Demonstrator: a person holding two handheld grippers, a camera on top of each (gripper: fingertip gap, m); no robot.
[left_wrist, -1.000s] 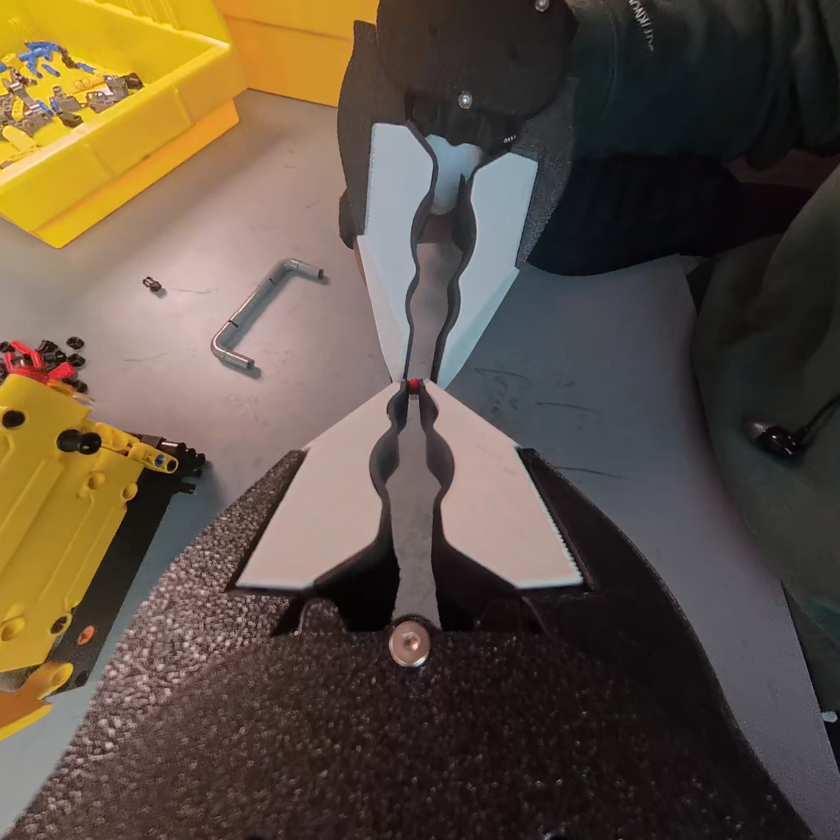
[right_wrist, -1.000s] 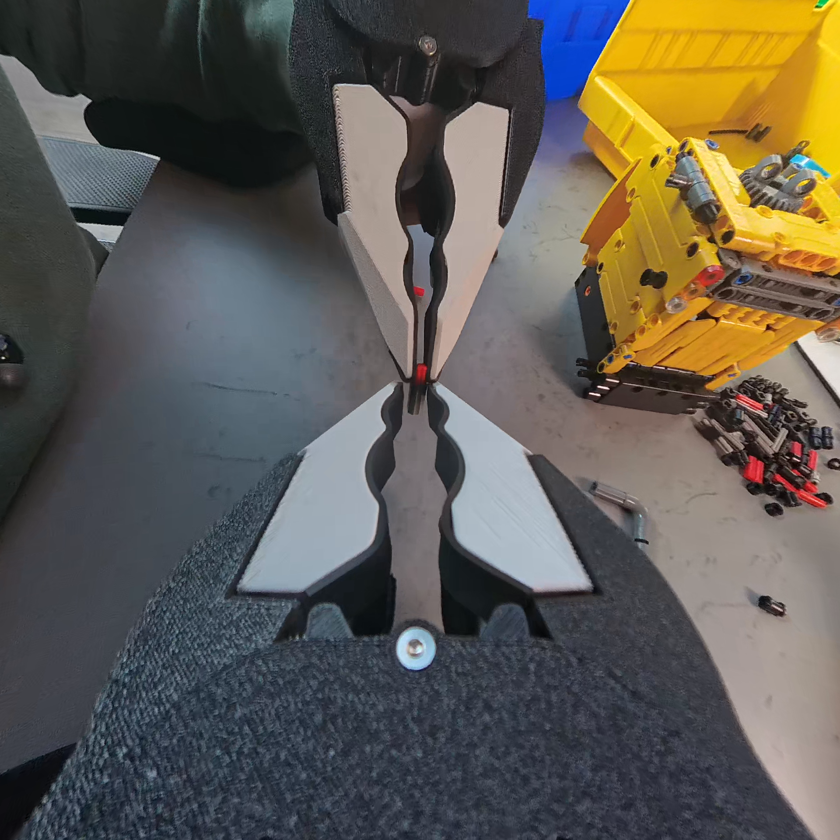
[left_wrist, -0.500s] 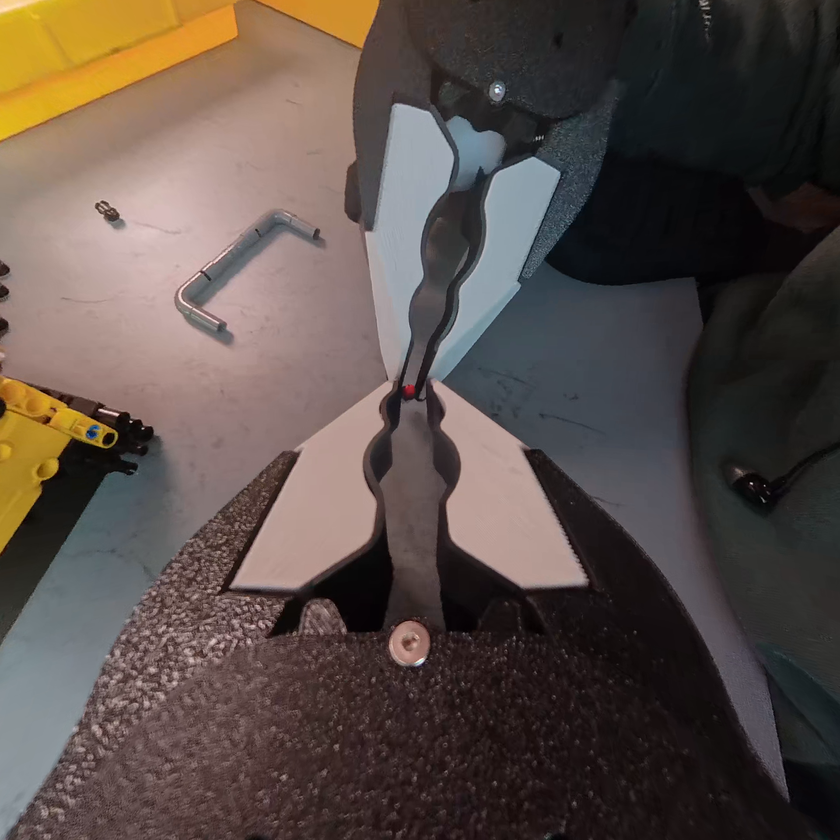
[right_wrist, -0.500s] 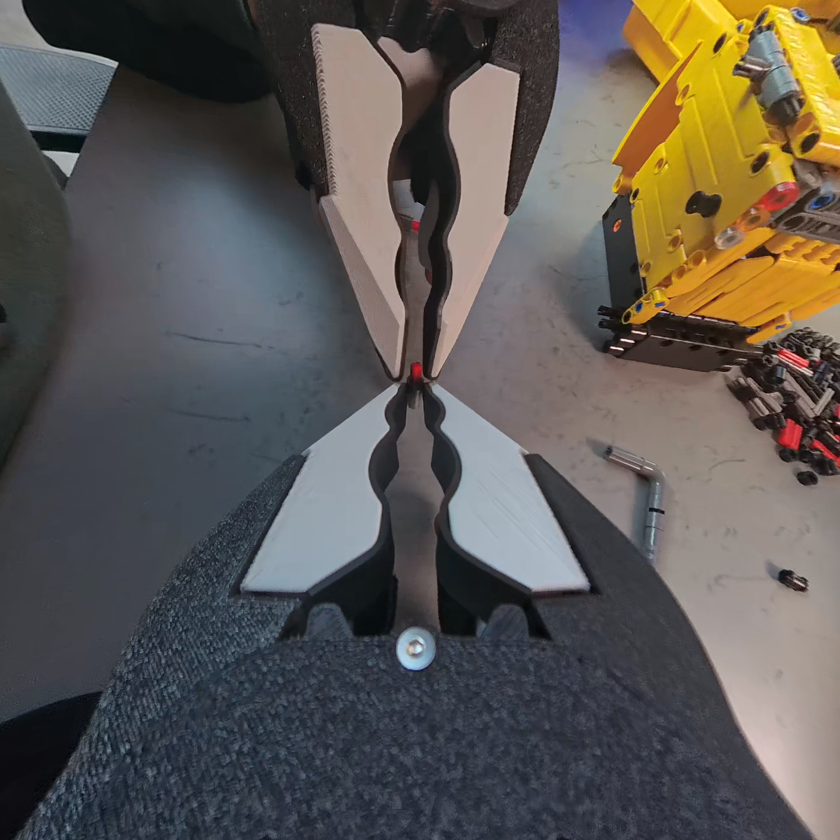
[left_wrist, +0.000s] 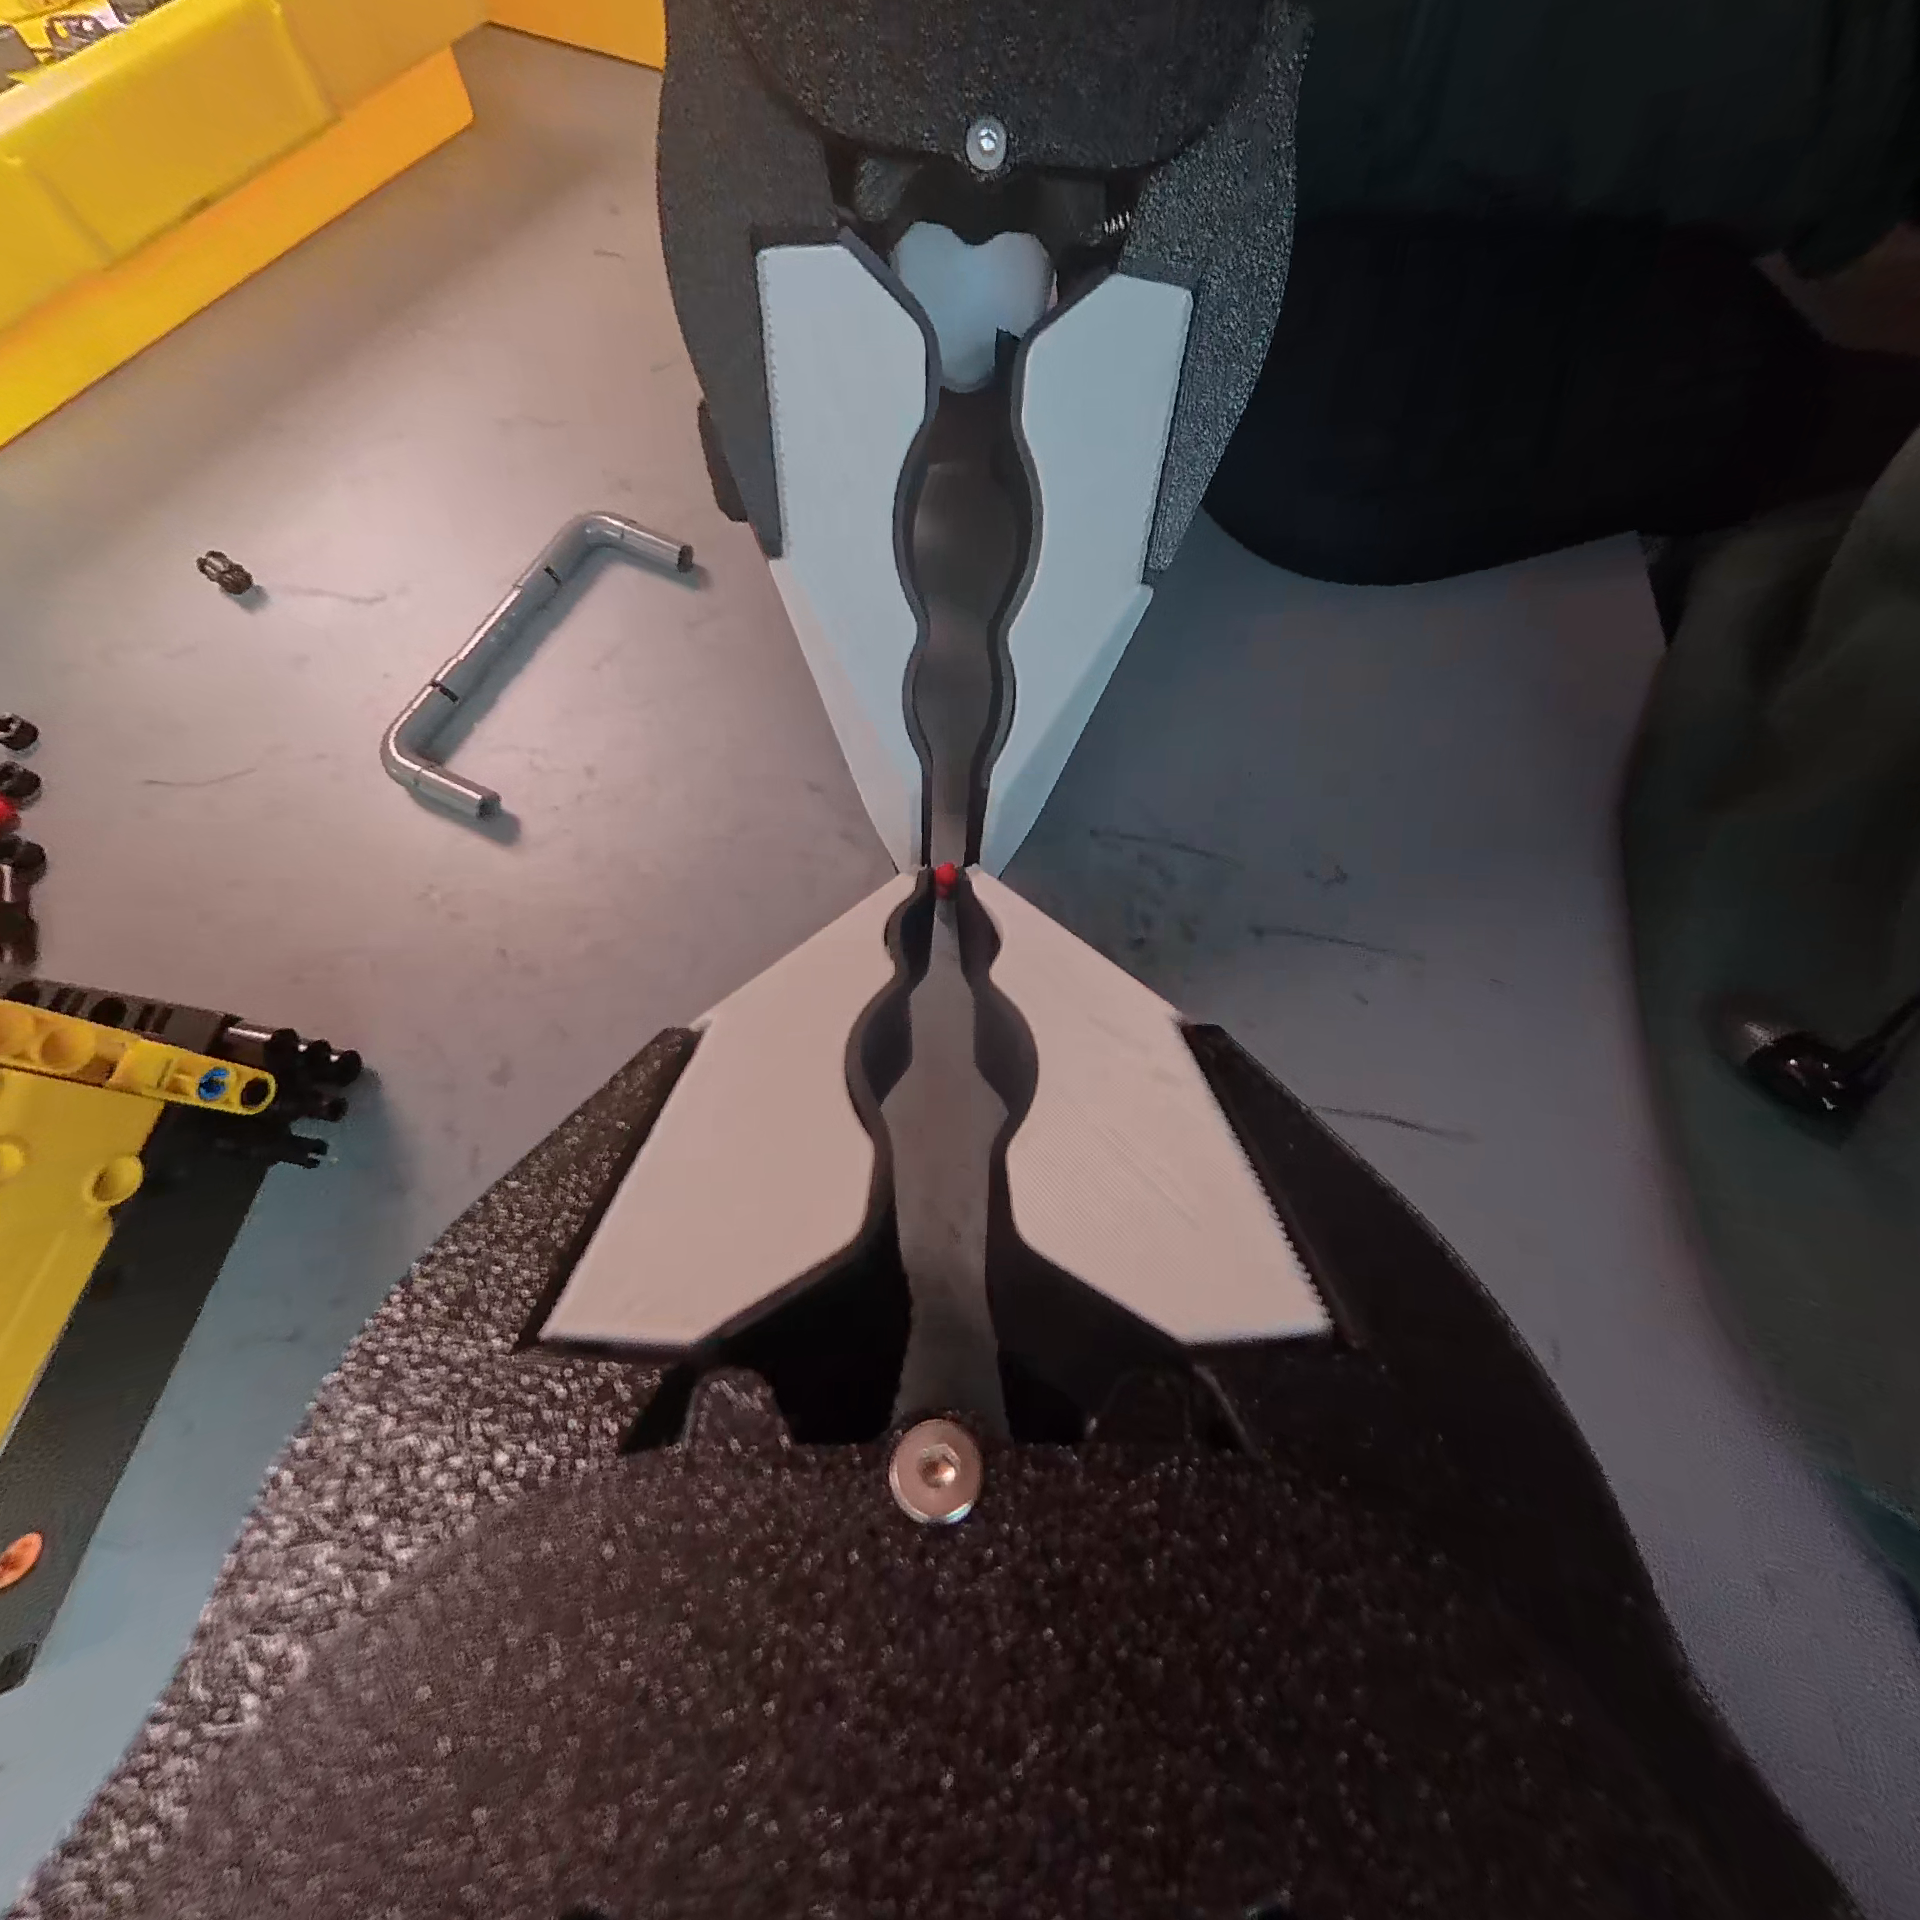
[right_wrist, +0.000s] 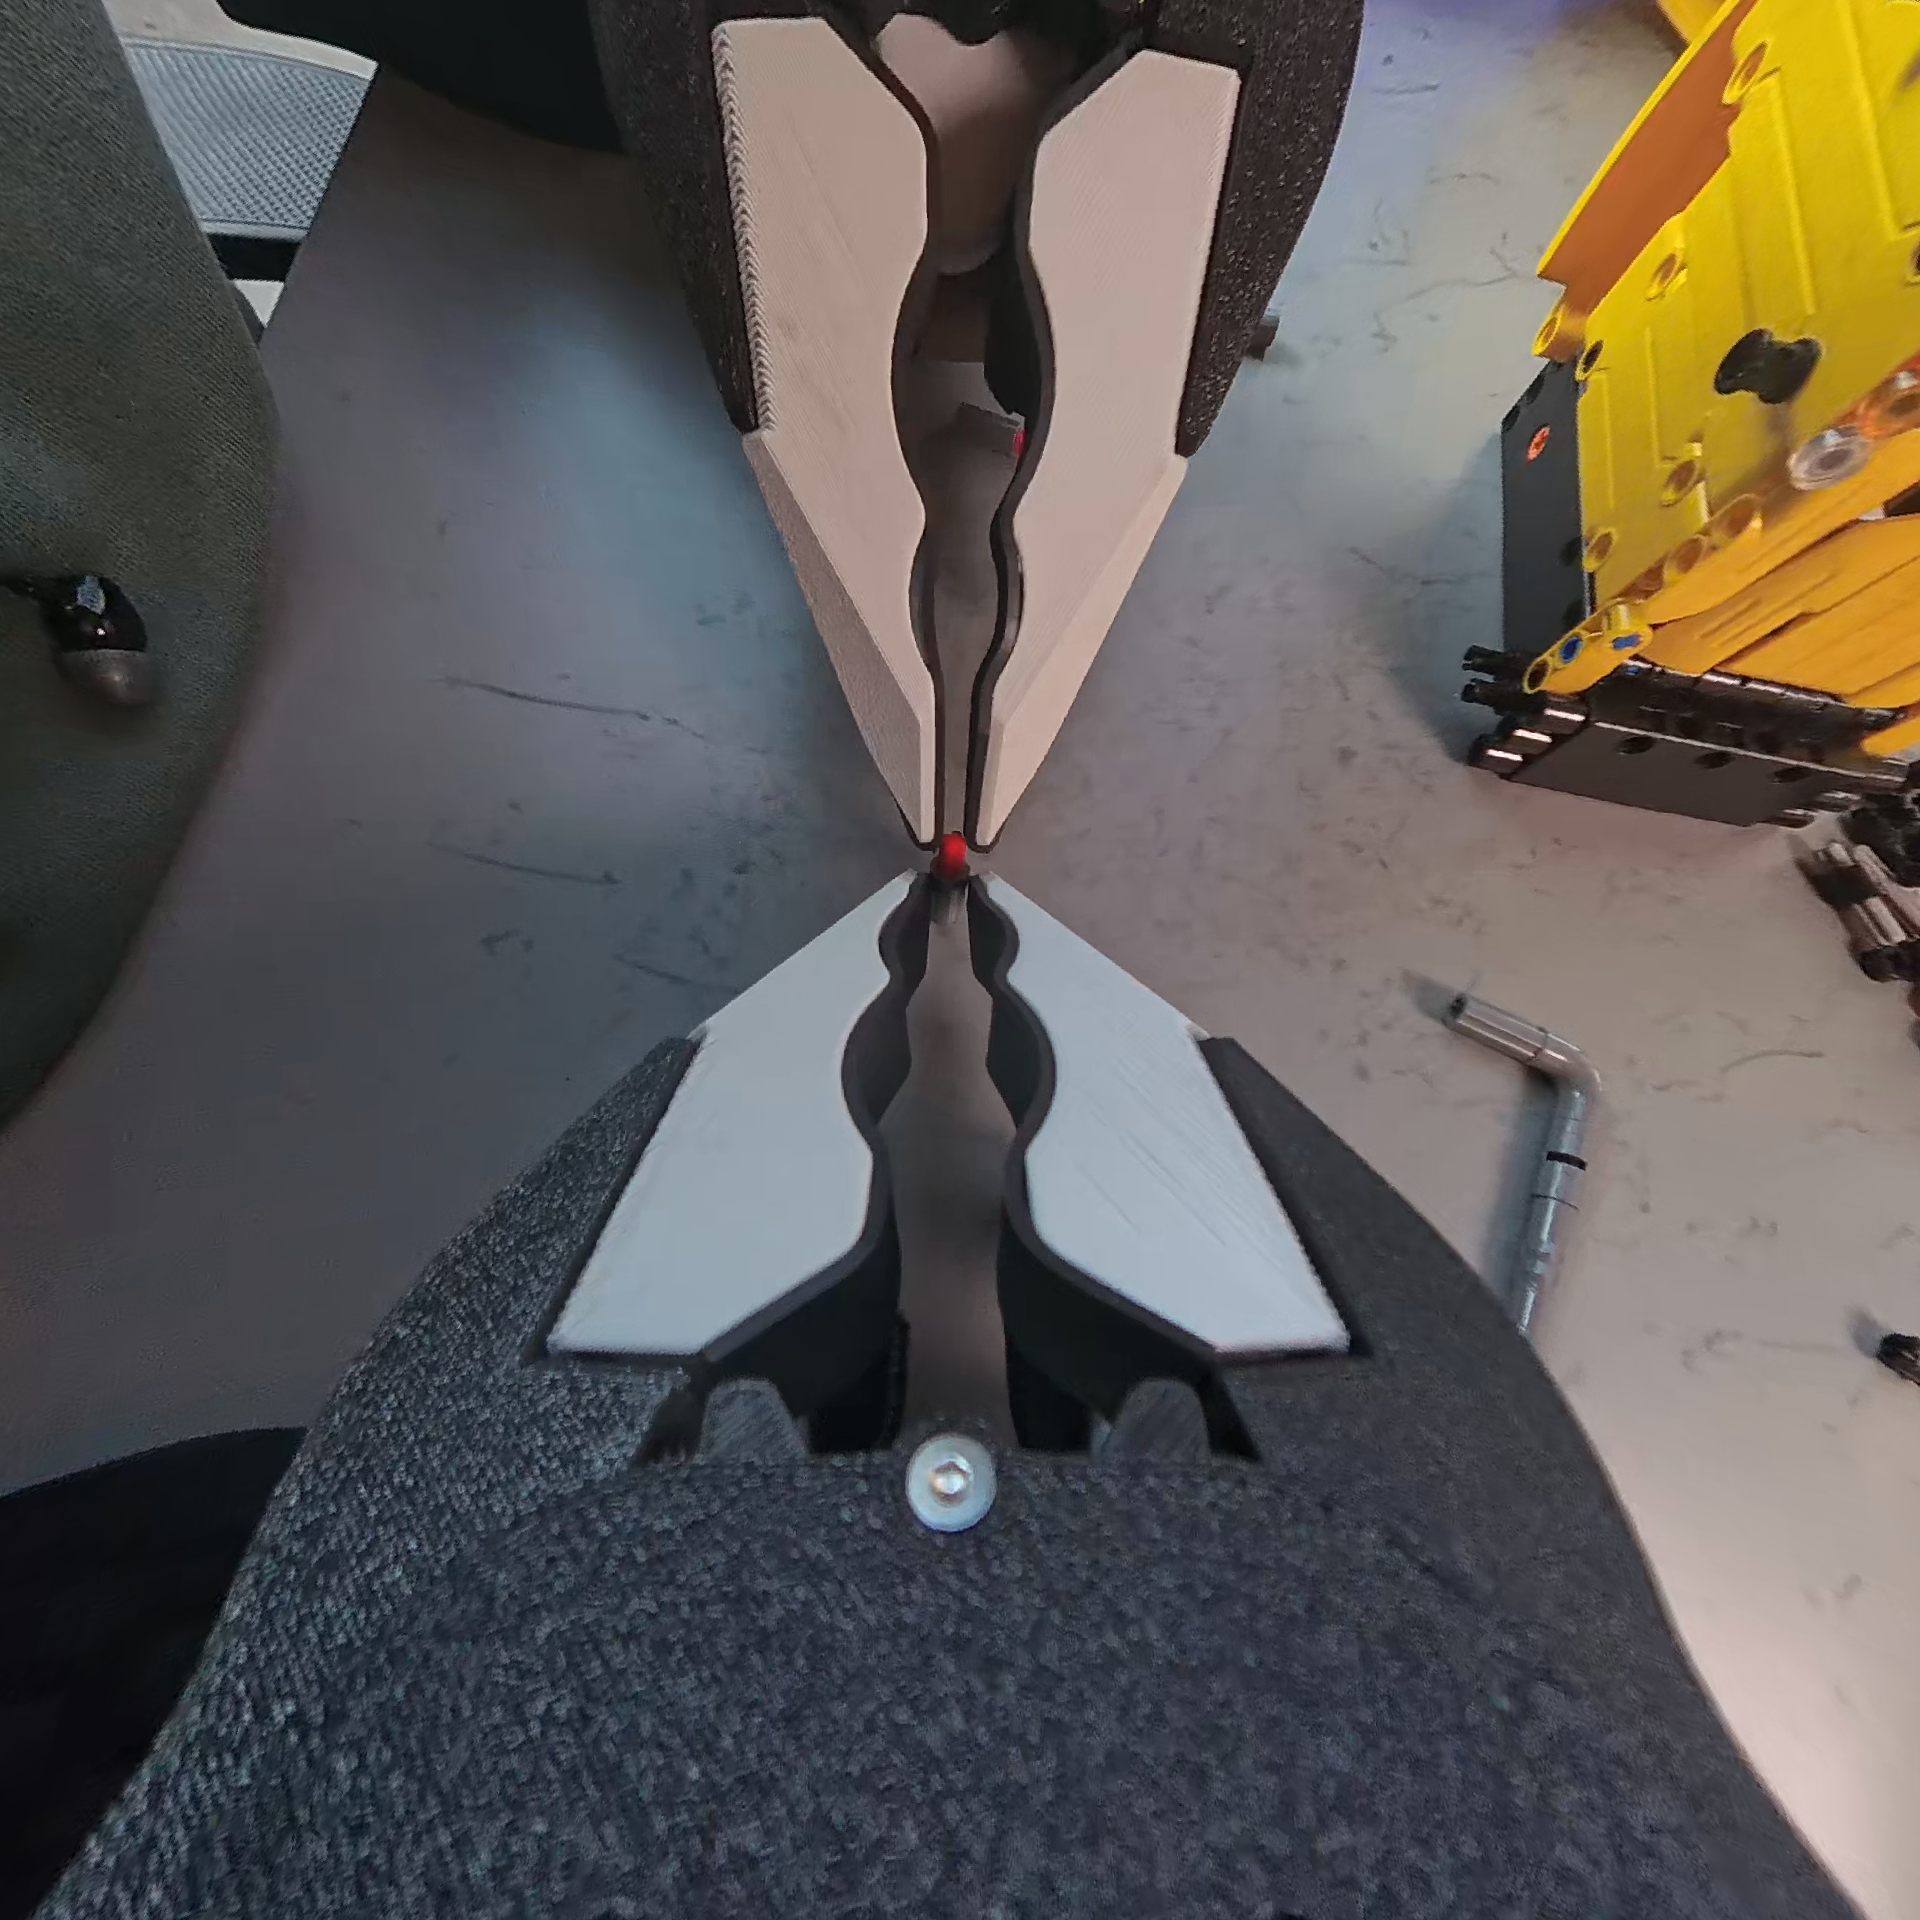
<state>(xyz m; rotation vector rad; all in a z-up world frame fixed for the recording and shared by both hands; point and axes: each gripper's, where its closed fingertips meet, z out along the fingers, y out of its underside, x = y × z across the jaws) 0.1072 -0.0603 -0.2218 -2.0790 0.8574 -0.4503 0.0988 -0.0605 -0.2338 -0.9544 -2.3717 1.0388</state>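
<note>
1. Red pin (right_wrist: 949, 854): a small red plastic piece with a dark stub end, located at the exact point where the two grippers meet tip to tip, raised above the grey table (right_wrist: 520, 831).
2. Right gripper (right_wrist: 943, 883): jaws drawn together at the tips and clamped on the dark stub end of the red pin.
3. Left gripper (left_wrist: 943, 883): jaws likewise drawn together at the tips, clamped on the red pin (left_wrist: 943, 878) from the opposite end. In the right wrist view it points straight back at the right gripper.
4. Bent grey metal rod (left_wrist: 520, 675): lies flat on the table, ahead and to the left of the left gripper, well apart from it. In the right wrist view the same rod (right_wrist: 1548, 1143) lies just beside the right gripper's body, on its right.
5. Yellow brick-built model (right_wrist: 1745, 416): stands on the table ahead and to the right of the right gripper, on a black base.
6. Loose black pin (left_wrist: 223, 571): lies beyond the rod, farther left of the left gripper.
7. Yellow bin (left_wrist: 208, 208): far ahead-left of the left gripper.
</note>
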